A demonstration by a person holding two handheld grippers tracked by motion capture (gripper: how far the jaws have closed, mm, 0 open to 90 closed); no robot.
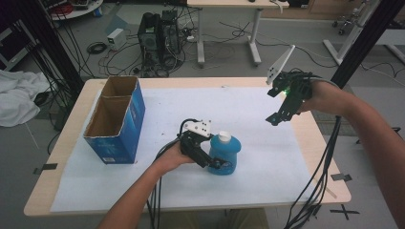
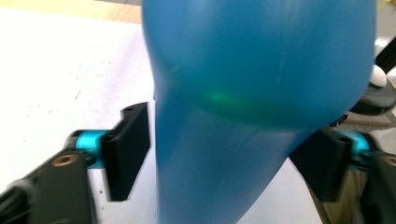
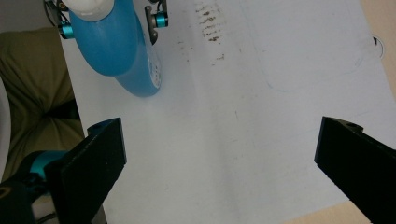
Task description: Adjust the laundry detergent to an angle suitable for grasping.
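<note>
A blue plastic bottle (image 1: 224, 155) with a white cap stands upright on the white paper sheet (image 1: 267, 162), near the table's front middle. My left gripper (image 1: 217, 164) reaches it from the left, with a jaw on each side of the bottle's lower body. In the left gripper view the bottle (image 2: 261, 70) bulges close between the pads, and a thin gap shows beside the left pad (image 2: 128, 154), so this gripper (image 2: 224, 163) is open. My right gripper (image 1: 277, 119) hangs over the table's right side, open and holding nothing (image 3: 219, 158). In its view the bottle (image 3: 112, 42) stands ahead of it.
An open-topped blue cardboard box (image 1: 117, 119) with two compartments stands at the table's left. Cables trail from both grippers over the front edge. A faint outline (image 3: 308, 56) is drawn on the paper. Beyond the table (image 1: 57, 148), a computer tower and wires sit on the floor.
</note>
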